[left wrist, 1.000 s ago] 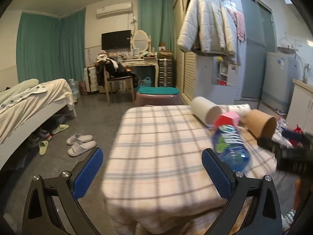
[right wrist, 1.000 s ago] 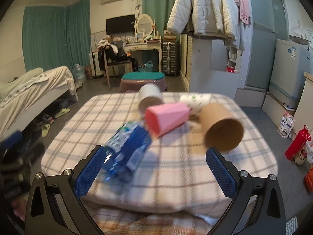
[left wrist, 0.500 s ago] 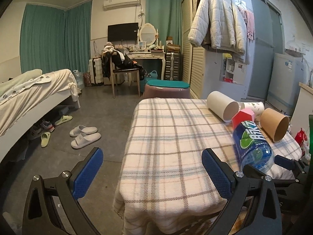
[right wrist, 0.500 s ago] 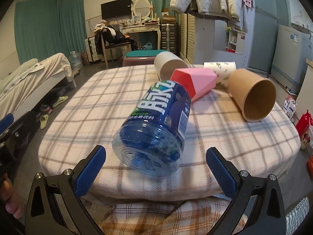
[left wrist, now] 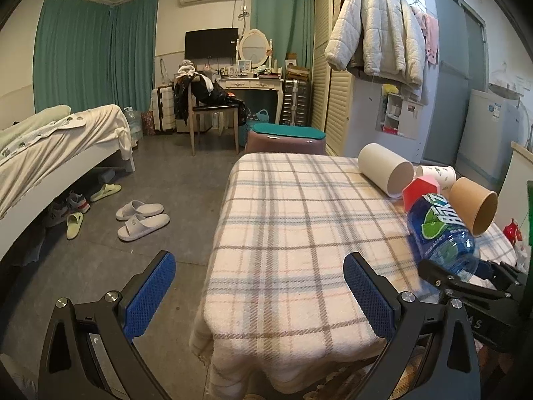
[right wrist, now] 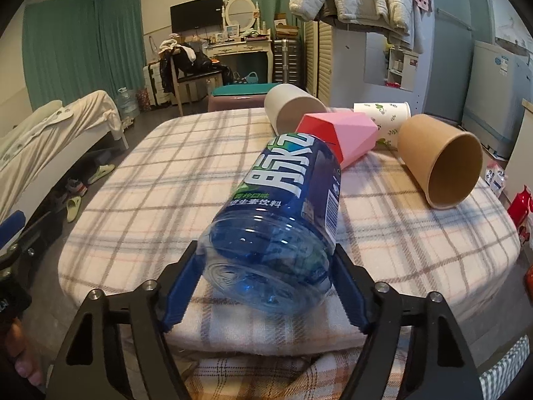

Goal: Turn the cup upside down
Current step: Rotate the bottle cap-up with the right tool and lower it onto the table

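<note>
A blue plastic bottle (right wrist: 283,206) lies on its side on the plaid-covered table (right wrist: 166,173). My right gripper (right wrist: 266,286) is shut on the bottle's base end. Behind it lie a pink faceted cup (right wrist: 346,133), a white cup (right wrist: 289,108), a white leaf-print cup (right wrist: 386,116) and a brown paper cup (right wrist: 443,160), all on their sides. My left gripper (left wrist: 256,296) is open and empty over the table's near left corner. The left wrist view shows the bottle (left wrist: 436,230) and the right gripper (left wrist: 466,283) at the right.
A bed (left wrist: 50,143) stands at the left with slippers (left wrist: 140,216) on the floor. A chair (left wrist: 206,116), a dresser and a stool (left wrist: 286,136) stand behind the table. A red object (right wrist: 523,210) sits past the right edge.
My right gripper has moved forward and closed on the blue bottle's base. My left gripper has stayed open and shifted a little to the left.
</note>
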`<state>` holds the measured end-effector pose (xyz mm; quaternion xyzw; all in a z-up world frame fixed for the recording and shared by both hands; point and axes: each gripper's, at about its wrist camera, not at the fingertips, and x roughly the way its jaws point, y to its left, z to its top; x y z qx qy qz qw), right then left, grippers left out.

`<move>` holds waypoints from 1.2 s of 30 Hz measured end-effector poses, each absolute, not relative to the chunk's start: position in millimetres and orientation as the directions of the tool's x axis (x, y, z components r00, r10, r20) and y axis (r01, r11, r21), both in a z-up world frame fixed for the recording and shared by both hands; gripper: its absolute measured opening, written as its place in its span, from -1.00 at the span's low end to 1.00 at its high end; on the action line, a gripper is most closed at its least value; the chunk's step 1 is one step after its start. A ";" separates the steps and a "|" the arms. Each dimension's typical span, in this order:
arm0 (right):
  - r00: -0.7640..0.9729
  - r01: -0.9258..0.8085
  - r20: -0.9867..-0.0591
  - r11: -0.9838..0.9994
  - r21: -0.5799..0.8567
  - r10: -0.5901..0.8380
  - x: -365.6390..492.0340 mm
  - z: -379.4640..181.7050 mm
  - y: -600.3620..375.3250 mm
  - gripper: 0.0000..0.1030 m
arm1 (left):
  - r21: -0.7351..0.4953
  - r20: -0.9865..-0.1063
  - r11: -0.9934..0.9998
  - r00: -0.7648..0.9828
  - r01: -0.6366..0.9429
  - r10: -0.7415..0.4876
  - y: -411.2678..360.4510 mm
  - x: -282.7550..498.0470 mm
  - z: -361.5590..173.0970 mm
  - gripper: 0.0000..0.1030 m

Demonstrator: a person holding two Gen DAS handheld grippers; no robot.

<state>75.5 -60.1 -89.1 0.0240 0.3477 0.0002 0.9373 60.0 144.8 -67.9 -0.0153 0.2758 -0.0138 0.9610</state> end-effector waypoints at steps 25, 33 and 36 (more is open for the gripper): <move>0.818 -0.138 -0.547 0.984 0.115 0.178 94.7 -24.2 -72.6 0.40 | -0.047 -0.552 0.999 0.834 -0.002 -0.024 140.5 66.4 -71.3 1.00; 0.775 -0.186 -0.578 0.966 0.177 0.255 139.7 -27.5 -65.1 0.40 | -0.048 -0.543 0.999 0.840 -0.020 -0.009 143.7 77.4 -69.4 1.00; 0.754 -0.201 -0.594 0.959 0.199 0.281 155.0 -34.1 -62.4 0.40 | -0.043 -0.543 0.999 0.839 -0.028 0.000 143.9 85.2 -68.9 1.00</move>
